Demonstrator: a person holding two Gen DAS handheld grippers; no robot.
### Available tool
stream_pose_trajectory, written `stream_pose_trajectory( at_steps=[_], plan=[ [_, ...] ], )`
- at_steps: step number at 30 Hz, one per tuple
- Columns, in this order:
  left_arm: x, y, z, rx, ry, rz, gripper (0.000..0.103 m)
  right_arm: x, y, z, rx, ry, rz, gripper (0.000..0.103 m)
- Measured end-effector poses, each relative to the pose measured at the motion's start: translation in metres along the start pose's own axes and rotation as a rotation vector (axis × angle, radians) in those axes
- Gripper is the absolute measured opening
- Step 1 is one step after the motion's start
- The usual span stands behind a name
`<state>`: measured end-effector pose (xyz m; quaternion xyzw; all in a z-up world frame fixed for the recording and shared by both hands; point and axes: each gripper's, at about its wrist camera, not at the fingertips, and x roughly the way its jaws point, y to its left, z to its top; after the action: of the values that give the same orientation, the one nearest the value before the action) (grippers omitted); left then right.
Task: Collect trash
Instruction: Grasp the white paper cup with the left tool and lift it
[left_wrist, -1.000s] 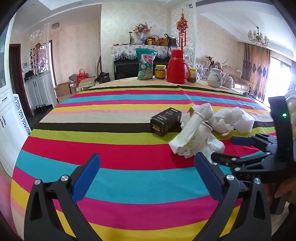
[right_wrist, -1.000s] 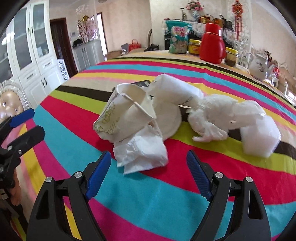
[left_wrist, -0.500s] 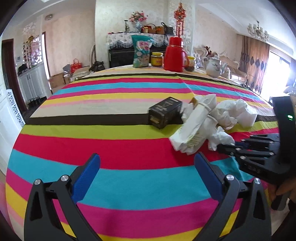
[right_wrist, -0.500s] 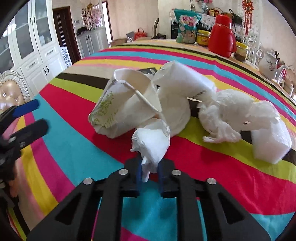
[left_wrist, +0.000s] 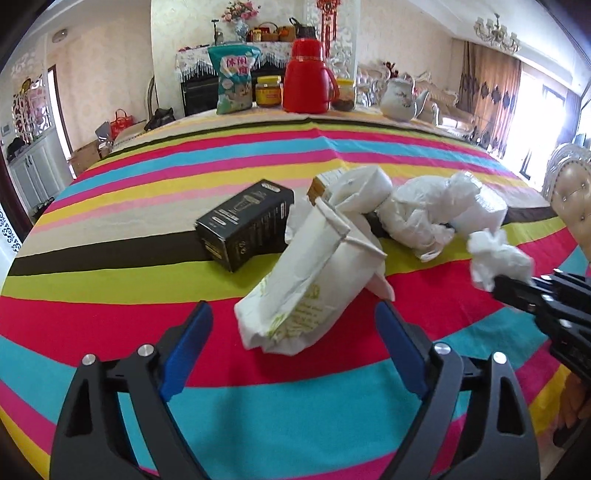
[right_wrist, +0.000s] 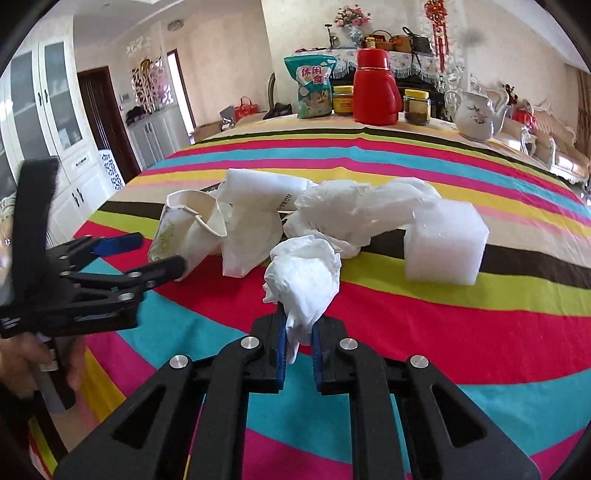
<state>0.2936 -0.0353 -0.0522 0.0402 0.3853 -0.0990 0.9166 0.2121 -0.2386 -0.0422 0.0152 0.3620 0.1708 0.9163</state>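
My right gripper is shut on a crumpled white tissue and holds it above the striped tablecloth; the tissue also shows in the left wrist view. My left gripper is open, its blue pads either side of a crushed paper cup, which also shows in the right wrist view. Behind the cup lie a black box, crumpled white paper, a white plastic bag and a white foam block.
At the table's far edge stand a snack bag, a yellow-lidded jar, a red thermos, a dark jar and a white teapot. A padded chair back stands at the right.
My right gripper closed on the tissue and lifted it away from the pile, to the right. My left gripper moved forward until its open pads flank the crushed cup.
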Motion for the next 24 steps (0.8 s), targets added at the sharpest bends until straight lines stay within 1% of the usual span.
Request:
stream_pose_trajectory(
  at_steps=[1,3,5,6,7,8,10,11,12,21,24],
  plan=[
    [0.006,-0.001,0.0,0.007,0.018,0.005,0.081,-0.001,0.0,0.0,0.003,-0.003,0.004,0.012],
    [0.014,-0.001,0.003,0.003,0.054,-0.01,0.071,-0.003,-0.002,0.001,0.002,-0.01,0.007,0.012],
    [0.016,0.002,0.005,-0.012,0.055,-0.018,0.069,-0.006,-0.004,0.002,0.011,-0.019,0.014,0.012],
    [0.016,0.003,0.006,-0.015,0.056,-0.023,0.065,-0.006,-0.004,0.002,0.012,-0.021,0.016,0.012],
    [0.017,0.004,0.006,-0.014,0.059,-0.035,0.063,-0.007,-0.004,0.002,0.009,-0.023,0.014,0.012],
    [0.016,0.003,0.006,-0.011,0.057,-0.039,0.059,-0.007,-0.003,0.001,0.005,-0.024,0.01,0.012],
    [0.012,0.001,0.006,-0.009,0.034,-0.042,0.055,-0.008,0.0,-0.002,0.002,-0.018,0.014,0.012],
    [0.009,0.0,0.006,-0.009,0.019,-0.041,0.044,-0.007,0.001,-0.004,-0.004,-0.014,0.015,0.012],
    [0.007,0.0,0.005,-0.008,0.013,-0.041,0.039,-0.007,0.002,-0.005,-0.008,-0.013,0.014,0.012],
    [-0.001,0.001,0.001,-0.013,0.0,-0.066,0.038,-0.005,0.002,-0.003,-0.015,-0.012,0.013,0.012],
    [-0.007,0.001,-0.004,-0.002,-0.01,-0.055,0.038,-0.005,0.003,-0.004,-0.02,-0.013,0.015,0.012]
  ],
)
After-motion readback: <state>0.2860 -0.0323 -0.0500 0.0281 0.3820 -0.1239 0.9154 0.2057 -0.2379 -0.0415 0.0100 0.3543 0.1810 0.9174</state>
